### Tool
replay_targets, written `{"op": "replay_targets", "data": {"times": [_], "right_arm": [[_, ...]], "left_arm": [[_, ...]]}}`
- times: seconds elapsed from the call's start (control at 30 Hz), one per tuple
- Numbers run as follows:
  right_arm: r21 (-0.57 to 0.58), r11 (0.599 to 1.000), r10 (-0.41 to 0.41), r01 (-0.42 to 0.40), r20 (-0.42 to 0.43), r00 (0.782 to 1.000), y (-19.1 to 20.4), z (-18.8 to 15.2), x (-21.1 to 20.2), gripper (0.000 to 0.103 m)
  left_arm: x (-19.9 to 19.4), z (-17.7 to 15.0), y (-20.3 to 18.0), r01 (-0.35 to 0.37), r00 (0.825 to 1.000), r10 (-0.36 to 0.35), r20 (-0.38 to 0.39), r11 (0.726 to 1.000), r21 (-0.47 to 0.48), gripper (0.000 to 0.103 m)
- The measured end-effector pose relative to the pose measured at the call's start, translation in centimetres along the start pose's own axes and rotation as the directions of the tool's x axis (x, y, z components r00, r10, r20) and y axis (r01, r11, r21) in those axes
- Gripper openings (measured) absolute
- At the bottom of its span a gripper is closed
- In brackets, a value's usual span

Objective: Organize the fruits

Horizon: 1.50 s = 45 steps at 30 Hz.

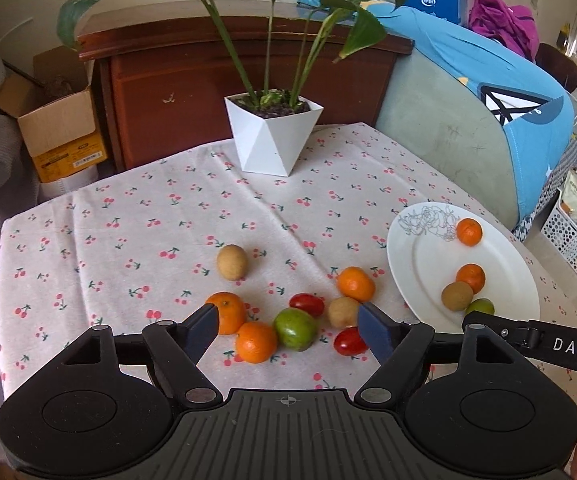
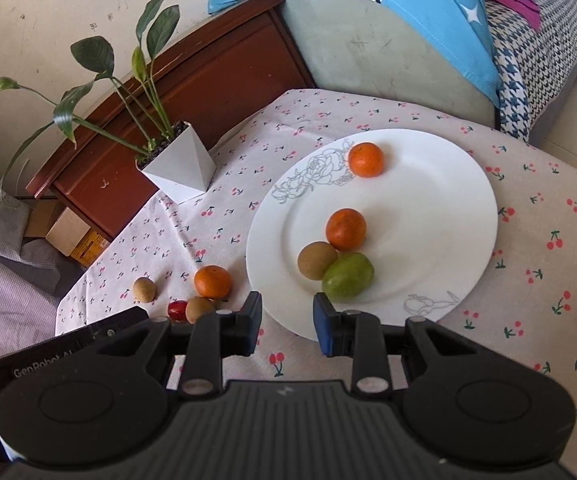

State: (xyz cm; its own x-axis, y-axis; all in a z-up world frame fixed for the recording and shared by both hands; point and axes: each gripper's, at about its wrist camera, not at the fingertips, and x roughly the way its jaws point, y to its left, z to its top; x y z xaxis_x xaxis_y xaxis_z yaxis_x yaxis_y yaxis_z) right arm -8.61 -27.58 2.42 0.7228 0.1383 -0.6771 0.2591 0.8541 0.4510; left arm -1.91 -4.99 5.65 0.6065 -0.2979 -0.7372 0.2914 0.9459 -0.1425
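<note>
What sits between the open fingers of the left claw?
In the left wrist view, the left claw frames a green fruit, a tangerine, two cherry tomatoes and a brown fruit, all on the tablecloth.

Surfaces as I see them: mostly matt, little gloss.
Tablecloth [image 1: 136,216] is soft matt cloth, cherry print, creased. Plate [image 2: 448,208] looks glazed ceramic, smooth, slight sheen. Far plant pot [image 1: 272,140] smooth matt white, faceted. Cabinet [image 1: 192,76] behind it is polished dark wood, scuffed. Far-left box [image 1: 60,132] plain cardboard. My left gripper [image 1: 288,326] and right gripper [image 2: 287,322]: matt black plastic, blue rubbery pads, metal pivot pins. Cherry tomatoes [image 1: 307,305] glossy; oranges [image 1: 355,284] dimpled.
</note>
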Motion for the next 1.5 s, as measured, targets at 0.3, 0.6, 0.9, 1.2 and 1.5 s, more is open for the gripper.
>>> {"op": "replay_targets", "data": {"times": [0.3, 0.6, 0.9, 1.2, 1.5], "right_arm": [[-0.072, 0.996, 0.046, -0.049, -0.054, 0.997, 2.4, -1.1, 1.6, 0.030], [-0.125, 0.990, 0.053, -0.065, -0.102, 0.993, 4.6, -1.9, 3.8, 0.030], [-0.156, 0.986, 0.046, -0.066, -0.127, 0.991, 5.9, -2.2, 5.7, 0.031], [-0.227, 0.973, 0.016, -0.037, -0.094, 0.995, 7.2, -2.5, 6.5, 0.028], [-0.172, 0.985, 0.014, -0.032, -0.107, 0.994, 6.1, -2.1, 5.9, 0.026]], "left_arm": [[0.0, -1.3, 3.7, -0.052, 0.999, 0.050, -0.021, 0.994, -0.095, 0.076], [0.3, -1.9, 4.2, -0.049, 0.998, 0.047, -0.030, 0.996, -0.070, 0.074], [0.6, -2.0, 4.1, -0.073, 0.997, 0.072, -0.033, 0.997, -0.015, 0.074], [1.0, -2.4, 4.4, -0.040, 0.999, 0.039, -0.034, 0.999, -0.019, 0.071], [2.0, -2.7, 3.4, 0.011, 1.000, -0.011, -0.024, 1.000, 0.006, 0.057]]}}
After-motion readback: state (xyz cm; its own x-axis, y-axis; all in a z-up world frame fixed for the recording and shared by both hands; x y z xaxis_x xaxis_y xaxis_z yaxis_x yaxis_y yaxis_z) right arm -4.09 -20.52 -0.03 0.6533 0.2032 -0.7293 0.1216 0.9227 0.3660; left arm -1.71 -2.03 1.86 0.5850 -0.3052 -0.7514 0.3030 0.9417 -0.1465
